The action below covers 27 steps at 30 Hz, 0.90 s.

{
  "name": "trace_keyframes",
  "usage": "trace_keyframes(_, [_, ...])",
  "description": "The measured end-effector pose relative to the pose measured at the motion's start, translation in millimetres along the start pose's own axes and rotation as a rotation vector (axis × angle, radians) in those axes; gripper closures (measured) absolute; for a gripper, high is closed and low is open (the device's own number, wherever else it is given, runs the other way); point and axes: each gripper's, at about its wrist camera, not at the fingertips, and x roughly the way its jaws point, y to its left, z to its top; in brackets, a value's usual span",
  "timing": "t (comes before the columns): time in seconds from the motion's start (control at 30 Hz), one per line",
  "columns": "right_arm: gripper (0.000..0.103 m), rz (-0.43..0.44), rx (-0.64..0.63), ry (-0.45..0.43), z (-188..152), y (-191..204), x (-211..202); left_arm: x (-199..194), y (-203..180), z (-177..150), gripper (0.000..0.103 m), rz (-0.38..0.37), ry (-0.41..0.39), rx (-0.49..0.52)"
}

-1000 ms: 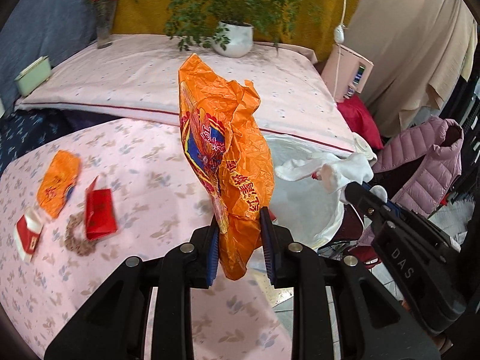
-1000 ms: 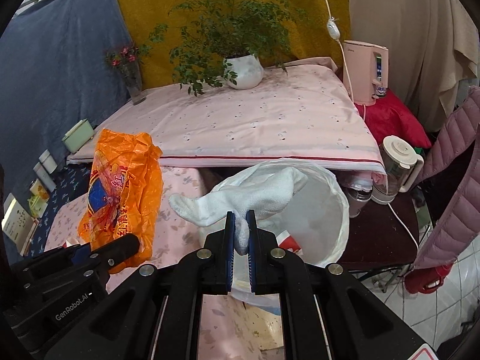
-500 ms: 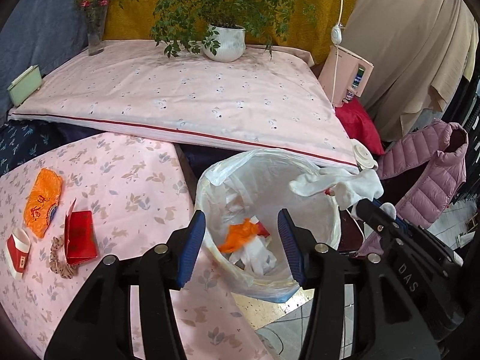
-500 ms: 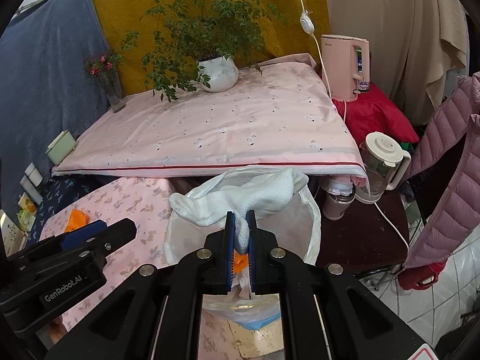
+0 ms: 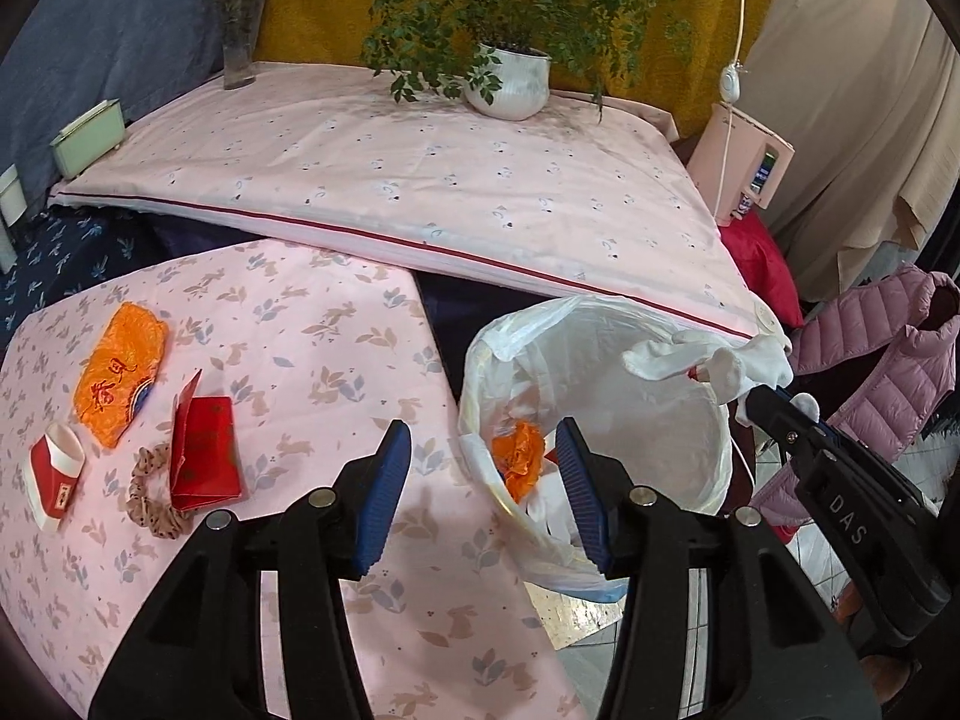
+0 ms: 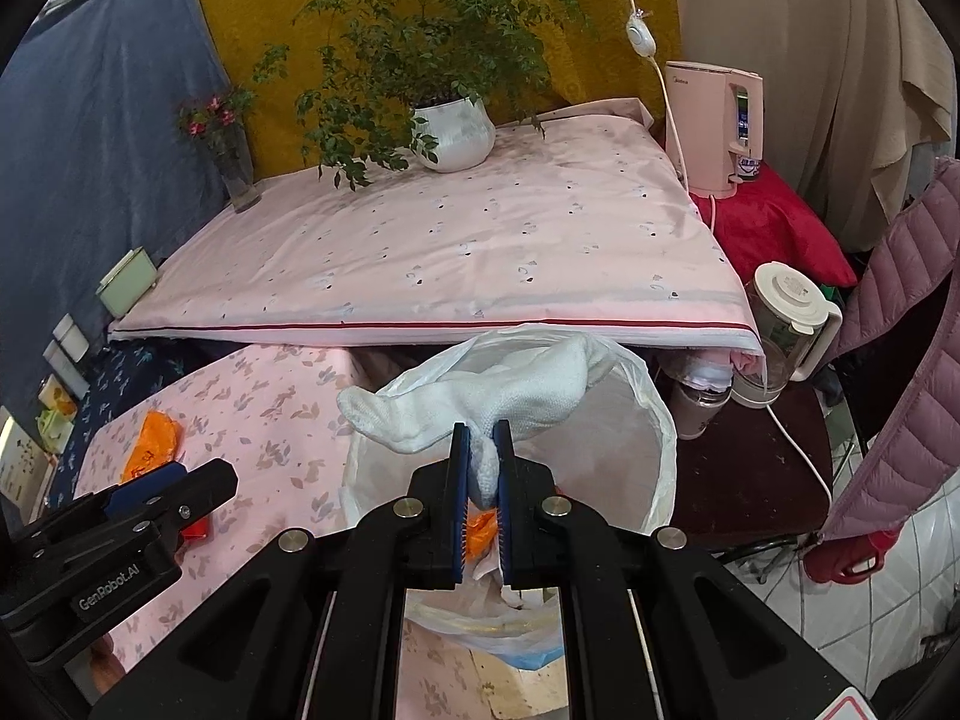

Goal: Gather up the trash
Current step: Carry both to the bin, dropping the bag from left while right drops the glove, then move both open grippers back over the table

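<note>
A bin lined with a white bag (image 5: 654, 414) stands beside the pink table (image 5: 312, 360); it also shows in the right wrist view (image 6: 636, 438). An orange wrapper (image 5: 519, 462) lies inside it. My left gripper (image 5: 483, 492) is open and empty above the bin's near rim. My right gripper (image 6: 480, 468) is shut on a white sock (image 6: 480, 396), held over the bin; the sock also shows in the left wrist view (image 5: 708, 360). On the table lie another orange wrapper (image 5: 120, 378), a red packet (image 5: 204, 456), a red-and-white carton (image 5: 54, 474) and a scrunchie (image 5: 153, 498).
A raised pink bed surface (image 5: 420, 174) lies behind with a potted plant (image 5: 510, 78), flower vase (image 5: 240, 42) and green box (image 5: 87, 138). A pink appliance (image 6: 714, 126), kettle (image 6: 786, 324) and puffy jacket (image 5: 882, 372) stand to the right.
My left gripper opened and the orange wrapper it held dropped into the bin. The left gripper then drew back toward the table. The right gripper kept hold of the sock over the bin.
</note>
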Motion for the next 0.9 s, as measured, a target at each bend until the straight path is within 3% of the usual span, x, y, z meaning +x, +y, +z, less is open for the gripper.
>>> trace_keyframes(0.1, [0.09,-0.004,-0.009,-0.006,1,6,0,-1,7,-1,0.052,0.013,-0.002,-0.012])
trace_keyframes(0.17, [0.071,-0.014,-0.015,-0.018,1,11,-3,-3,13,-3,0.046,0.027,-0.007,-0.02])
trace_keyframes(0.23, [0.064,-0.008,-0.02,-0.033,1,17,-8,-5,19,-5,0.041,0.043,-0.01,-0.032])
trace_keyframes(0.47, [0.054,0.026,-0.072,-0.029,-6,48,-16,-13,46,-16,0.039,0.07,-0.005,-0.082])
trace_keyframes(0.9, [0.053,0.089,-0.145,0.015,-35,114,-21,-37,109,-39,0.038,0.115,-0.005,-0.184])
